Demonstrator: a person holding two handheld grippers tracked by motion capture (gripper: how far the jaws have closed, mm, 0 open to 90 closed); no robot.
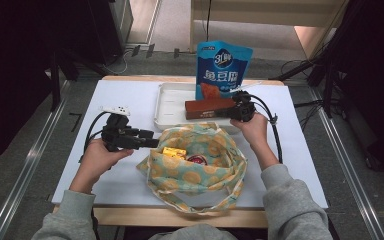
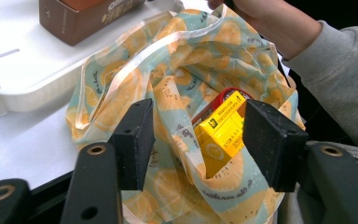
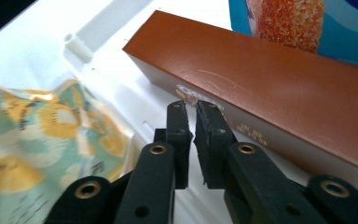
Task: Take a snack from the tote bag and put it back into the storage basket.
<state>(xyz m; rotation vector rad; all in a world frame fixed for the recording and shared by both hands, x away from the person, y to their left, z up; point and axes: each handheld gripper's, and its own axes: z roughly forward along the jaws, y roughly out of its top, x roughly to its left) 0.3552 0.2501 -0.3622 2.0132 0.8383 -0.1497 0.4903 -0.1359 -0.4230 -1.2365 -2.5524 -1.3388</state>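
Note:
A cloth bag (image 1: 195, 172) printed with orange slices lies open at the front middle of the table. Inside it are a yellow box (image 1: 174, 151) and a red round item (image 1: 198, 160). My left gripper (image 1: 151, 142) points at the bag's left rim. Its jaws stand wide apart, with the bag's (image 2: 177, 56) fabric and the yellow box (image 2: 221, 130) showing between them. My right gripper (image 3: 192, 109) hovers over the white tray (image 3: 102, 42), just in front of a long brown box (image 3: 270, 93). A narrow slit separates its jaws, and nothing is between them.
The white tray (image 1: 170, 102) sits behind the bag on the white table (image 1: 120, 95). The brown box (image 1: 209, 108) lies in it, and a blue snack pouch (image 1: 223, 65) stands at its back. The bag's handles trail toward the front edge.

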